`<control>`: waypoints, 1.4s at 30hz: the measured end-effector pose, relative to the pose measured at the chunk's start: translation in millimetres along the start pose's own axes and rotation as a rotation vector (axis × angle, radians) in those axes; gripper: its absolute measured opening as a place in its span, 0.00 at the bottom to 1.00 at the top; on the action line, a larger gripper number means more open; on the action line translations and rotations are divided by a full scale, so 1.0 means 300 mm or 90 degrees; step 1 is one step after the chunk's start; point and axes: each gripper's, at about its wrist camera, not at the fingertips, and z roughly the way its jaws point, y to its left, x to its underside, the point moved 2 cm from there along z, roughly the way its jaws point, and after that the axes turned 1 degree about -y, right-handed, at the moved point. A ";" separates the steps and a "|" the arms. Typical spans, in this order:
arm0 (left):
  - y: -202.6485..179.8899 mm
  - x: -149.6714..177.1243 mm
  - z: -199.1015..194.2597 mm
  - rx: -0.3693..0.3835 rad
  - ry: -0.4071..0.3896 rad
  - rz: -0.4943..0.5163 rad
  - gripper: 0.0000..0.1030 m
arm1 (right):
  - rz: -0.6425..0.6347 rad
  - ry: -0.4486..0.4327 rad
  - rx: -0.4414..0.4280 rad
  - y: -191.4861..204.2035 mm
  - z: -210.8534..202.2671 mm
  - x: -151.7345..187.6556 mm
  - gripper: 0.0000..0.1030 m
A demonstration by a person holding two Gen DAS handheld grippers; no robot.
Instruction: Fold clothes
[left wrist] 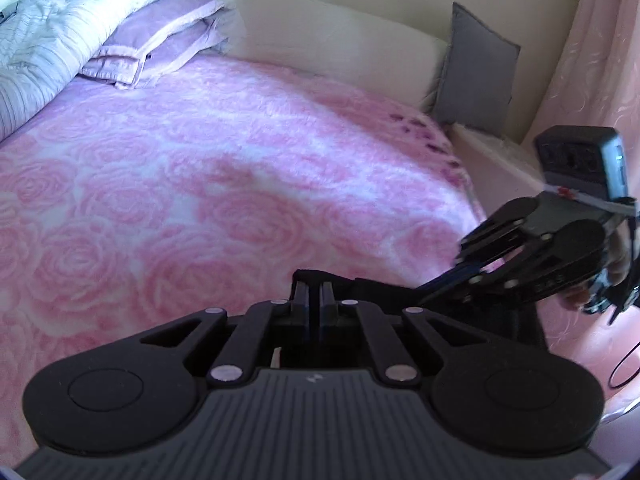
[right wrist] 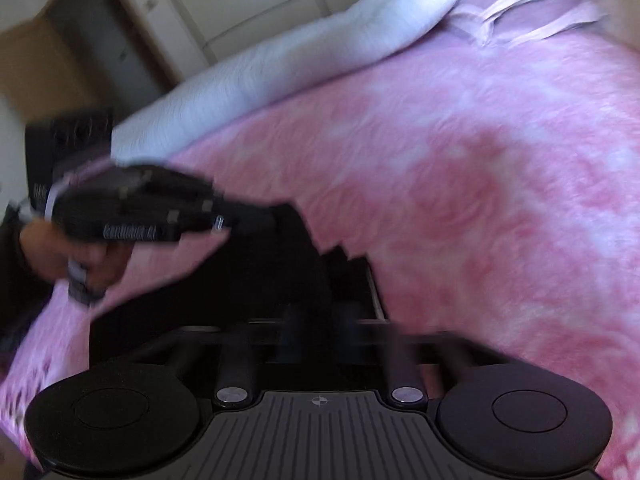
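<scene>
Both tongs, left gripper [left wrist: 315,294] and right gripper [left wrist: 434,292], clenched on black garment [left wrist: 380,286] at bed [left wrist: 200,184] edge; seemingly soft, light, limp, best pinched along hem corners.

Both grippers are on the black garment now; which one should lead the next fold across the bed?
Probably the left gripper: it is shut on the black garment's edge and sharply seen. The right gripper also pinches it, but its own view is blurred.
</scene>
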 end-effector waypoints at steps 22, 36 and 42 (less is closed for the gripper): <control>0.009 -0.003 0.003 -0.001 -0.026 -0.025 0.04 | 0.039 -0.025 0.015 -0.040 -0.244 0.199 0.26; 0.029 0.034 0.069 -0.002 0.015 -0.050 0.05 | 0.071 -0.048 0.029 -0.059 -0.274 0.288 0.16; 0.068 0.018 0.017 0.028 0.030 -0.095 0.11 | 0.106 -0.077 0.014 -0.058 -0.299 0.295 0.38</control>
